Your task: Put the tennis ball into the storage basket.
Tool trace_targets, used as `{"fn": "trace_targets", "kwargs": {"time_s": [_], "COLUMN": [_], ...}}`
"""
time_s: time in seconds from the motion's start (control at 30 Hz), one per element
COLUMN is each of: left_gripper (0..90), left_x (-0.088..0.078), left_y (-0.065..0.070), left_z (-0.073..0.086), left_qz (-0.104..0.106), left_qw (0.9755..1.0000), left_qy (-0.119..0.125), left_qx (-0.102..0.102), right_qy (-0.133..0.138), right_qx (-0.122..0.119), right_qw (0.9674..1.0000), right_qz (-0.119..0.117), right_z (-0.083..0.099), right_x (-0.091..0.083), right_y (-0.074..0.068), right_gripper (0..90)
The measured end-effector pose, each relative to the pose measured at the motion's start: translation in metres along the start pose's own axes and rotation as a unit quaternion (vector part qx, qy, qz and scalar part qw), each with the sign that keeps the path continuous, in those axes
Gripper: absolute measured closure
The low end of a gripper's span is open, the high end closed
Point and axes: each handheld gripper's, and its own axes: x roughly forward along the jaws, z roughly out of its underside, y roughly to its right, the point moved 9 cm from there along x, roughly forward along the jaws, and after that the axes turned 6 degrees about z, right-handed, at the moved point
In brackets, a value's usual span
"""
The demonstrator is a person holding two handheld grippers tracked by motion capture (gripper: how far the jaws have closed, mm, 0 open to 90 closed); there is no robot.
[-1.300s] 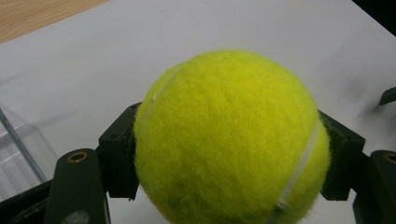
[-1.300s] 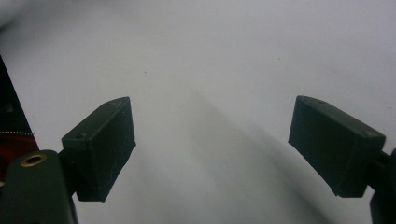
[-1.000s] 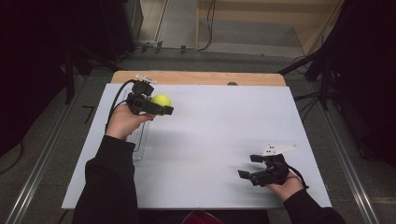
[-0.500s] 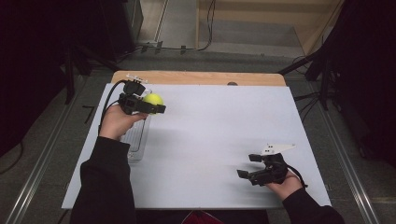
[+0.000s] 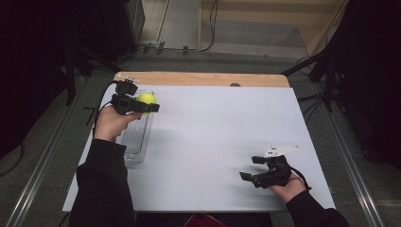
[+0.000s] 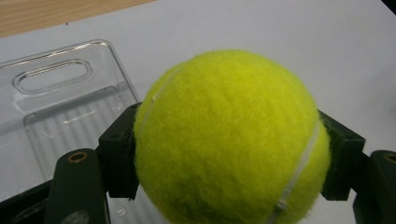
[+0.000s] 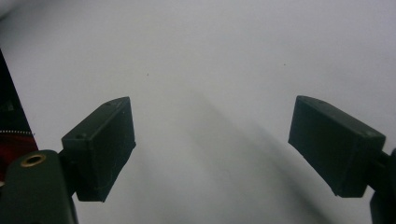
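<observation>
Tennis ball (image 5: 146, 99) sits clamped between the jaws of my left gripper (image 5: 142, 107), near the far left corner of the table (image 5: 217, 137); in the left gripper view the black pads (image 6: 119, 156) press into the yellow felt on both sides, so the grip is firm; the ball (image 6: 231, 140) is round and has no long axis to report, but its white seam runs as a curved line down the side nearest the right-hand pad and a fainter arc shows at the upper left; I hold it in the air over the far end of a clear plastic tray (image 5: 137, 137); the tray (image 6: 60, 107) is an oblong with its long axis running from the near edge of the table toward the far edge, a slotted handle cut into its far end and a ribbed floor; the ball is above it and not touching it as far as I can tell; my left gripper lies roughly level, jaws pointing to the right across the table; my right gripper (image 5: 253, 168) rests at the near right of the white surface, well apart from ball and tray, its jaws pointing left; its pads (image 7: 100, 147) stand wide apart with bare table between them.
</observation>
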Motion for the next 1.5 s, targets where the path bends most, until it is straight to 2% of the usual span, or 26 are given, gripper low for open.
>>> {"fn": "trace_targets", "kwargs": {"time_s": [0.17,0.37,0.53,0.67,1.1,1.5], "left_gripper": [26.5,26.4,26.4,26.3,26.2,25.9], "left_x": [-0.006,-0.012,-0.016,-0.017,-0.006,0.003], "left_y": [-0.007,-0.017,-0.027,-0.033,-0.041,-0.055], "left_z": [0.001,0.002,0.004,0.007,0.011,0.020], "left_qz": [-0.004,-0.020,-0.044,-0.045,-0.052,-0.057], "left_qw": [0.9999,0.9994,0.9984,0.9978,0.9974,0.9955], "left_qy": [0.008,0.015,0.013,0.017,0.006,-0.006], "left_qx": [-0.012,-0.025,-0.033,-0.045,-0.050,-0.075], "right_qy": [-0.001,0.001,0.001,0.000,-0.001,0.001], "right_qx": [0.000,0.001,0.001,0.001,0.004,0.005], "right_qw": [1.0000,1.0000,1.0000,1.0000,1.0000,1.0000], "right_qz": [0.000,0.001,0.000,0.001,0.001,0.003], "right_z": [0.000,0.000,0.000,0.000,0.002,0.003], "right_x": [0.000,0.000,0.000,0.000,-0.001,-0.002], "right_y": [0.000,0.000,0.000,0.000,0.000,0.001], "right_gripper": [12.7,12.7,12.7,12.7,12.7,12.7]}}
